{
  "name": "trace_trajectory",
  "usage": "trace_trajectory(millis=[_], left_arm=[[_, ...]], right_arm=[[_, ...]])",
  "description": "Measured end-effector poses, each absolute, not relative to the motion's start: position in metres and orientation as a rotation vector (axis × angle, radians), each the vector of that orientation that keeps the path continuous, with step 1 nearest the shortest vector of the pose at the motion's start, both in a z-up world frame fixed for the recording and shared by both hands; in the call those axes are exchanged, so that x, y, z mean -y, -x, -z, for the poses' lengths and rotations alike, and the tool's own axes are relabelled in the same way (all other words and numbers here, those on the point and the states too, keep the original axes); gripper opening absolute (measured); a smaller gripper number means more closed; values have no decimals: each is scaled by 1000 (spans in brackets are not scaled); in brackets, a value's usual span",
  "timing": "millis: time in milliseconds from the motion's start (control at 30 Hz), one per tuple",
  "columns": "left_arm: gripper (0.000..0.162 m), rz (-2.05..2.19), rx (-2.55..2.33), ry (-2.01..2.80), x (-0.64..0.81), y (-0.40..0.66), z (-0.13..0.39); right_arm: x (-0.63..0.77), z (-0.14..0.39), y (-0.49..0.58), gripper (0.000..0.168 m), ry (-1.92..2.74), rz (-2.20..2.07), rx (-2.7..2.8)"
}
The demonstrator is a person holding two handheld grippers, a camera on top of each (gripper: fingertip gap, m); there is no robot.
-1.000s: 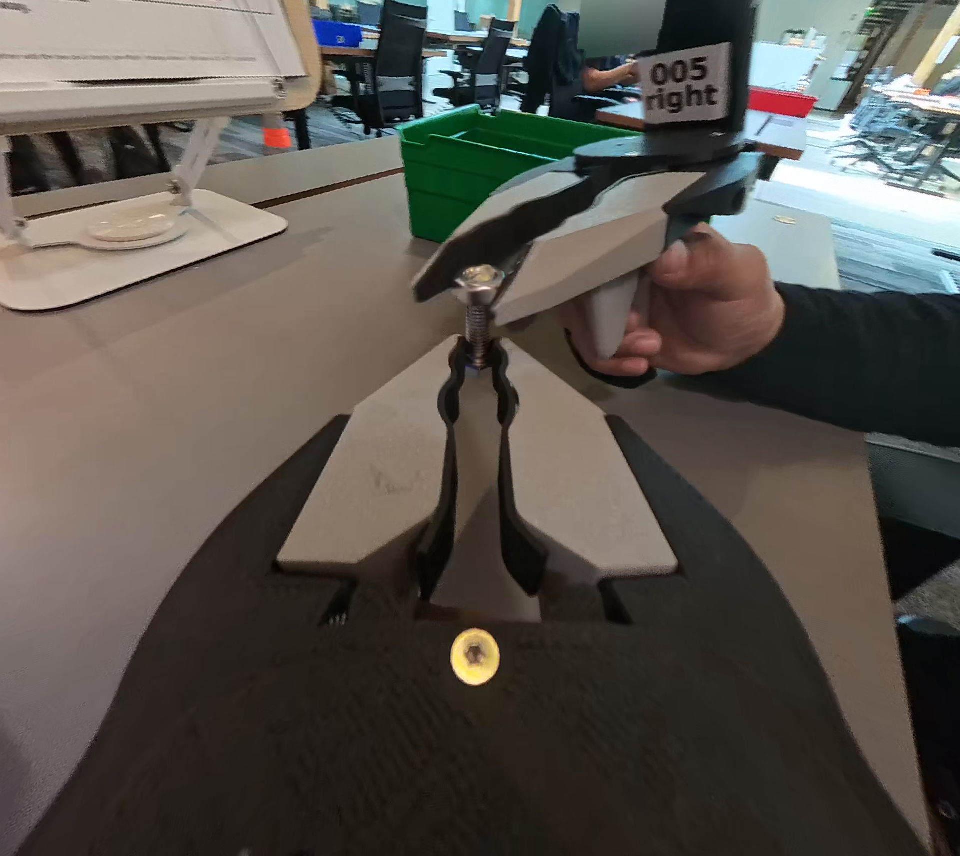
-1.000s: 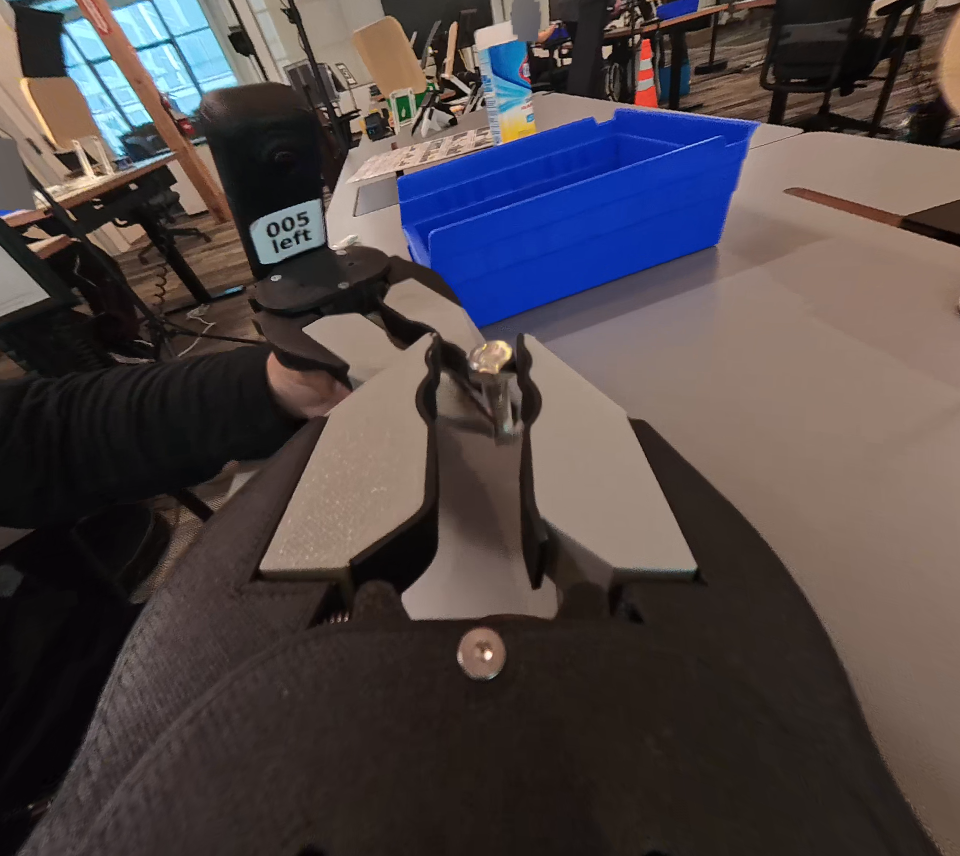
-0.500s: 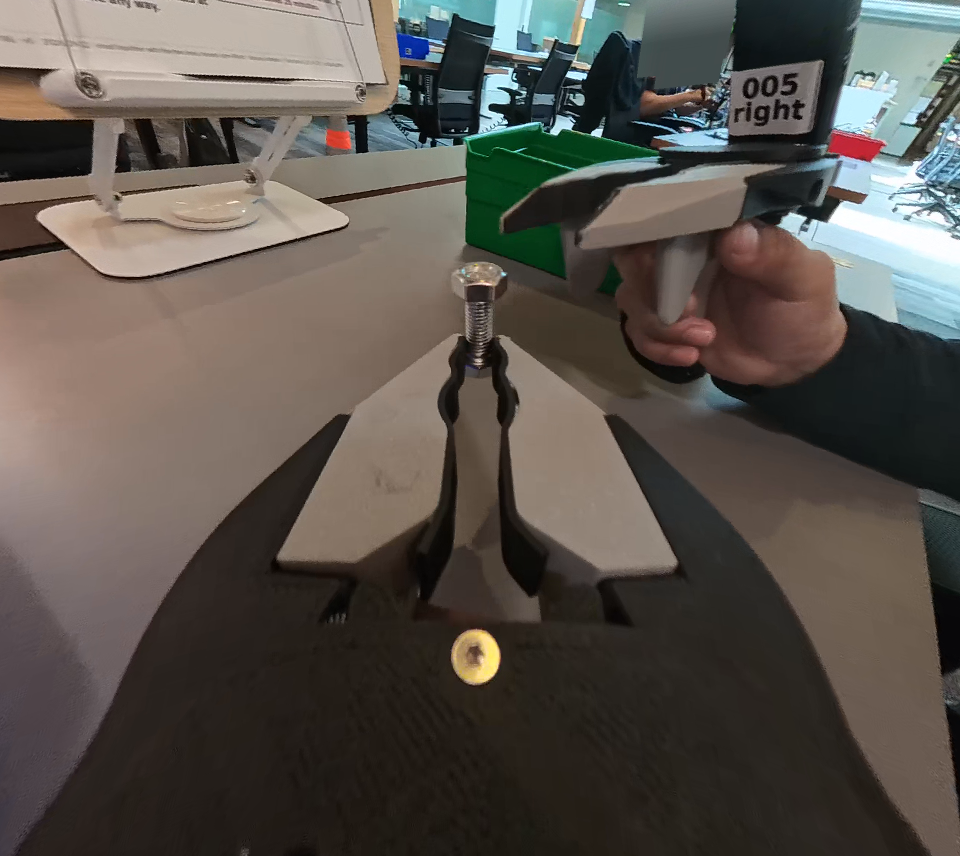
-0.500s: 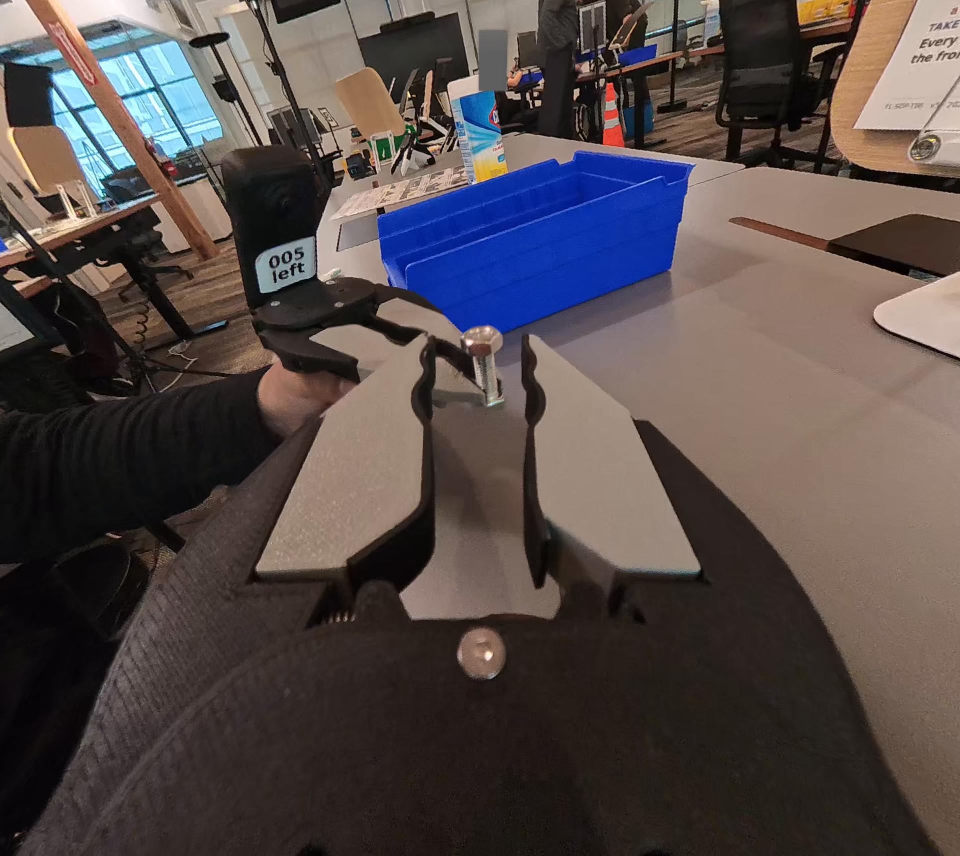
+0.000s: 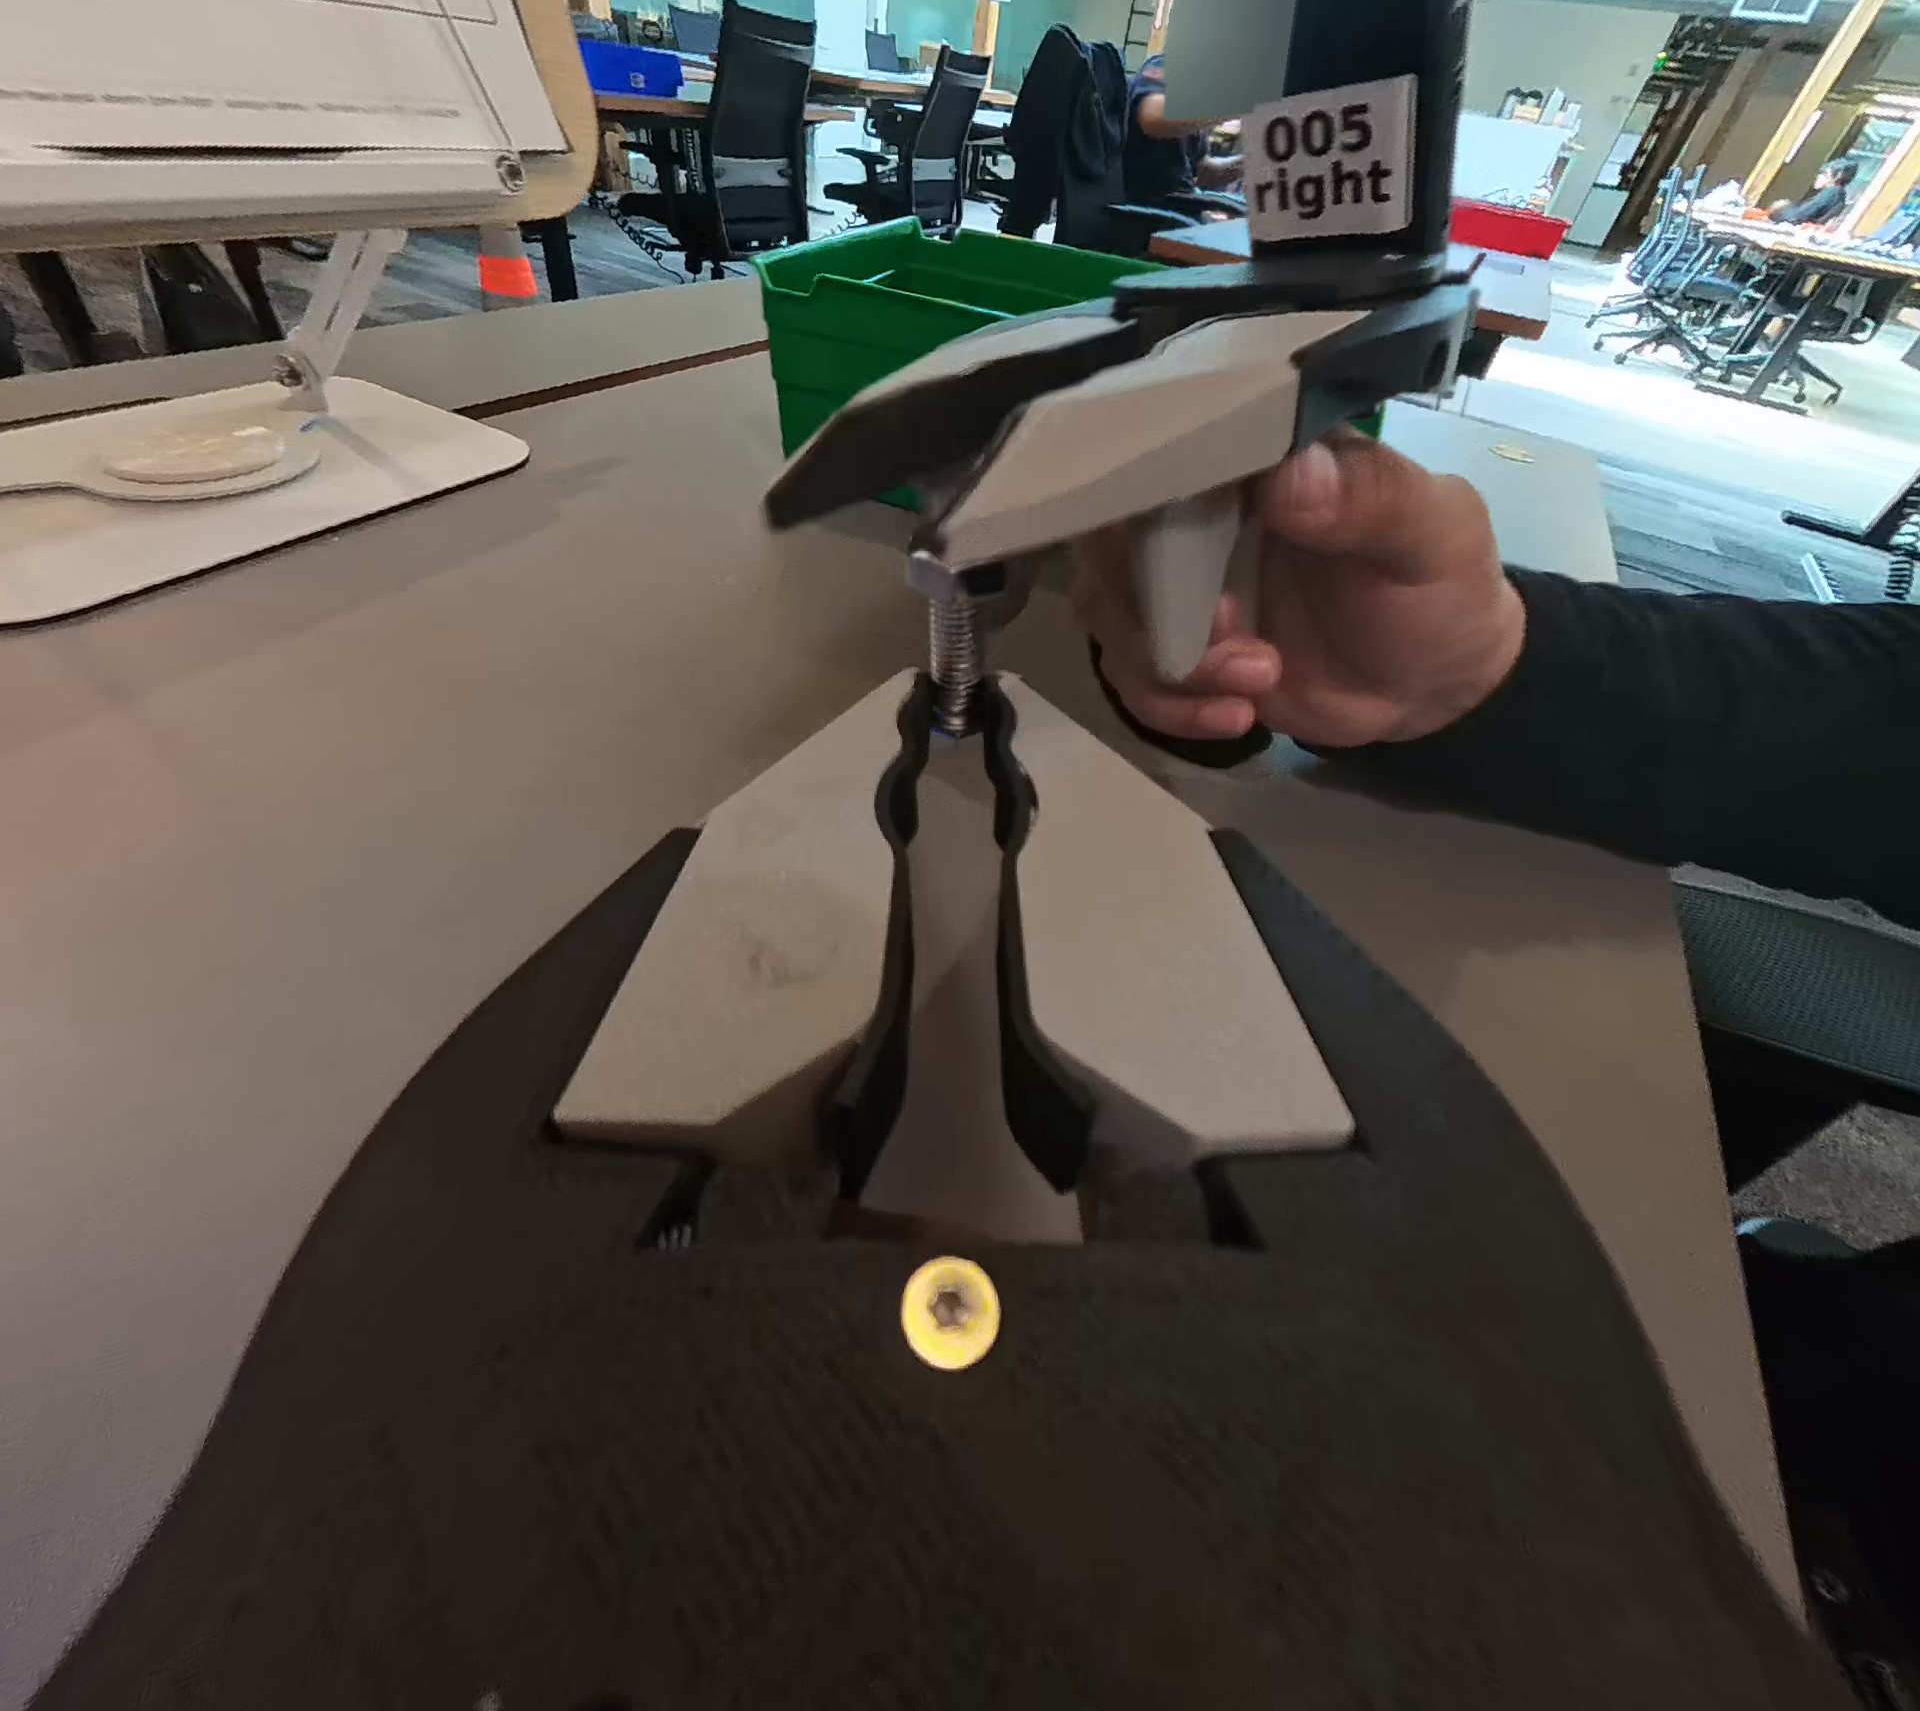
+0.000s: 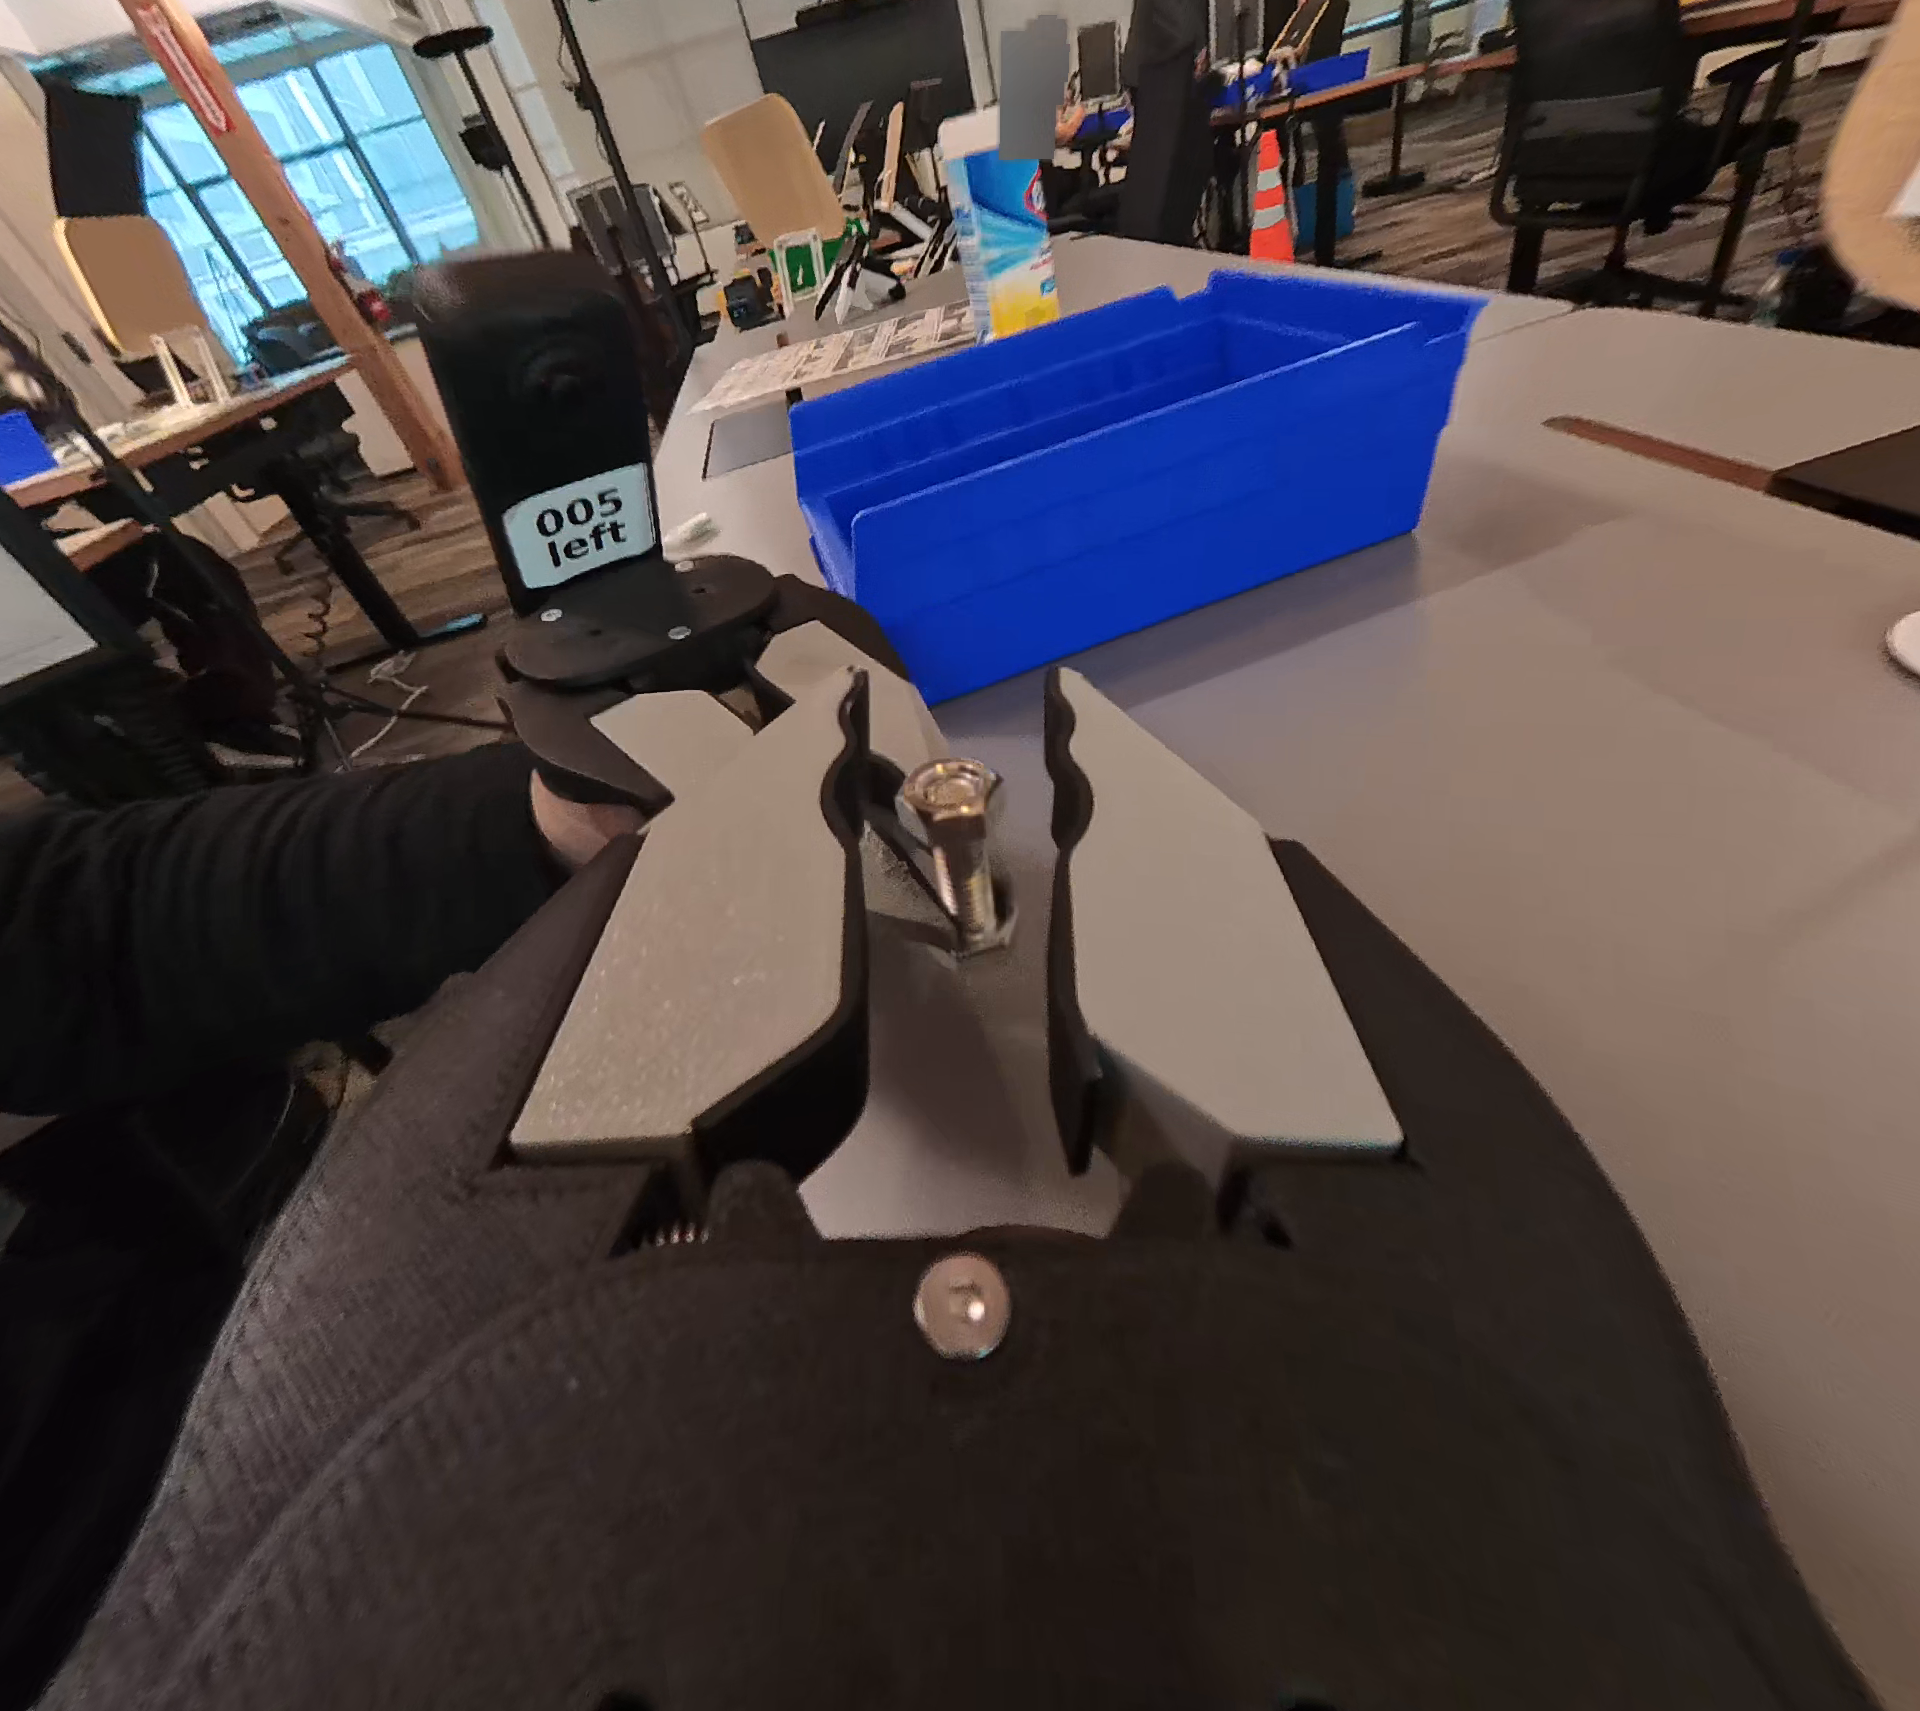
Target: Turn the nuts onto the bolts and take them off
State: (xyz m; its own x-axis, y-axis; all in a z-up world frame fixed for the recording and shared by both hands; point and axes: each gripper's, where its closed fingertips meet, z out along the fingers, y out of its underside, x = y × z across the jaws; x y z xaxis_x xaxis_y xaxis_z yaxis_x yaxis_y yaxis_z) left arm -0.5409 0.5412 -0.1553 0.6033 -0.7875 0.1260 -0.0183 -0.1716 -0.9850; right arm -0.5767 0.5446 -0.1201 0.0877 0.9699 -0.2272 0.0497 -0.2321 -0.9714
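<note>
A silver bolt stands upright with its hex head on top. My left gripper is shut on the nut at the bolt's lower end and holds it above the grey table. My right gripper is open, with one finger on each side of the bolt head and a gap on both sides. In the left wrist view the right gripper comes in from the right, held by a hand, and its fingers cover the bolt head.
A green bin stands behind the bolt in the left wrist view. A white document stand is at the left. A blue bin and a wipes canister stand beyond the grippers in the right wrist view. The gap from one gripper's tips to the other's is roughly 4 centimetres.
One second ago my right gripper was shut on the bolt head. It then opened and drew back. Now it is around the head again, open wider. My left gripper has kept its grip.
</note>
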Motion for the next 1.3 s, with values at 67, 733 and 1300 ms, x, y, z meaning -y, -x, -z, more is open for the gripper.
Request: trace_trajectory(millis=[67, 733, 1300], left_arm=[[6, 789, -667, 1618, -543, 544, 155], [6, 593, -599, 1676, -560, 562, 162], [7, 620, -653, 1667, -553, 553, 163]], right_arm=[[-552, 110, 566, 31, 1446, -1307, 1020], [-552, 138, 582, 30, 1538, -1117, 1052], [-552, 141, 583, 17, 1552, -1160, 1064]])
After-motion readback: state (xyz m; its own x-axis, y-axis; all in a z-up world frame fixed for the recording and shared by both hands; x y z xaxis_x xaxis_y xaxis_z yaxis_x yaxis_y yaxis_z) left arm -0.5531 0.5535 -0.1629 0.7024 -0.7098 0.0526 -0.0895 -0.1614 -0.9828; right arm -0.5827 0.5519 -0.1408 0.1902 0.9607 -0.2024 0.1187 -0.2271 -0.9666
